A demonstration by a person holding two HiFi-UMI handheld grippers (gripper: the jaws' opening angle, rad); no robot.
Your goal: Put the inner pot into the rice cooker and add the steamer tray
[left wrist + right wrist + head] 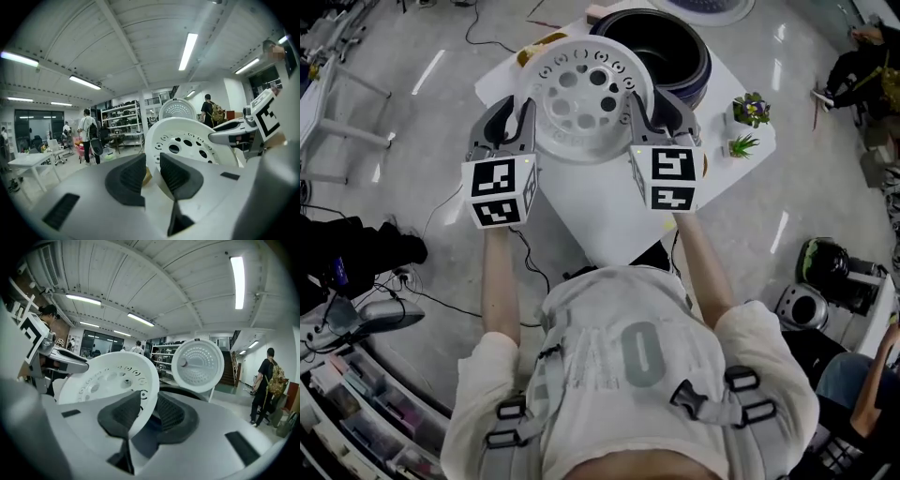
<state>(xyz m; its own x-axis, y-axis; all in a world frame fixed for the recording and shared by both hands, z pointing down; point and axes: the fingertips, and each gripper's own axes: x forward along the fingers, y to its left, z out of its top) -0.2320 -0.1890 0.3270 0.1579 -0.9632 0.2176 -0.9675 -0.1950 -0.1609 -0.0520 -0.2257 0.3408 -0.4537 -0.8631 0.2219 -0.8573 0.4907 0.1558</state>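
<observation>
A white round steamer tray (581, 94) with holes is held up off the table between both grippers. My left gripper (523, 120) is shut on its left rim and my right gripper (639, 114) is shut on its right rim. In the left gripper view the tray's rim (187, 145) runs between the dark pads of the left gripper (152, 165). In the right gripper view the rim (108, 380) sits pinched in the right gripper (147, 406). The rice cooker (694, 70), with a dark pot inside, stands just beyond the tray, its lid (197, 364) raised.
The white table (600, 216) lies below the tray. Two small potted plants (748, 112) stand at its right corner, and something yellow (539, 42) lies at the far left. Cables run over the floor on the left. People stand far off in the room.
</observation>
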